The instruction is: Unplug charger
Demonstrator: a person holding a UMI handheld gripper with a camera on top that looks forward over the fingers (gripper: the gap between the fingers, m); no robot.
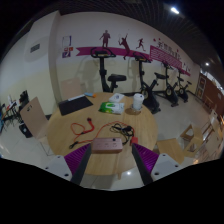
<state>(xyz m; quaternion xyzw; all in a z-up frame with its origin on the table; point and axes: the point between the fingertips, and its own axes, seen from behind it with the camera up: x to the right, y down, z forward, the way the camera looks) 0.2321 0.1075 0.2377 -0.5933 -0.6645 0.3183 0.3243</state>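
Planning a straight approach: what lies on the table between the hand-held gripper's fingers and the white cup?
In the gripper view, a tangle of cables lies on the round table between the hand-held gripper and the white cup.

Ahead of my tool (108,160), a power strip (107,146) lies on the tabletop (70,130). A cup (137,102) stands beyond it. Exercise bikes (150,90) stand behind the tabletop.

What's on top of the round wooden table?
On the round wooden table lie a dark laptop, a white cup, a red cable and dark tangled cords. The gripper covers the table's near edge. The charger's plug isn't clear.
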